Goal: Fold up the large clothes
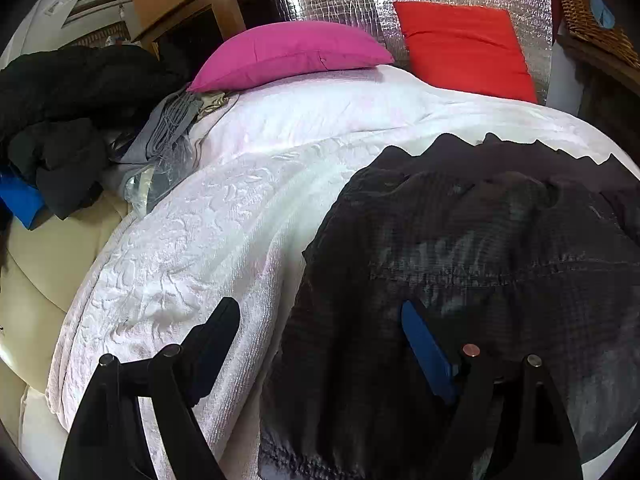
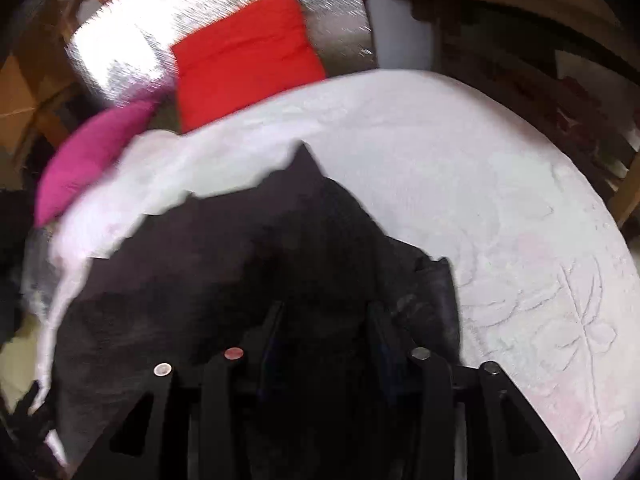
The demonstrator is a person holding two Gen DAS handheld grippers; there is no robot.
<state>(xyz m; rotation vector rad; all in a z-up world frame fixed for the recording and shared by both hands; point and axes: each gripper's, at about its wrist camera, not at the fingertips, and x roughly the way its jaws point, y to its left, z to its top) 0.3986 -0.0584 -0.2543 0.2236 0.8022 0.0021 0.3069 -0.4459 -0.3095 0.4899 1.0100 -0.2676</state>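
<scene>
With the dark garment [image 1: 460, 248] spread on the bed [image 1: 240, 208] for folding, left tongs [image 1: 320, 320] gape empty while right tongs [image 2: 324, 320] pinch its cloth.

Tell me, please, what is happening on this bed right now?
A person with a tool in each hand is folding a dark garment spread on a white bedspread. The left tool is open, one finger over the bedspread and the other over the garment, gripping nothing. The right tool sits low over a raised part of the garment; that view is blurred, so I cannot tell whether it grips. A pink pillow and a red one lie at the head.
</scene>
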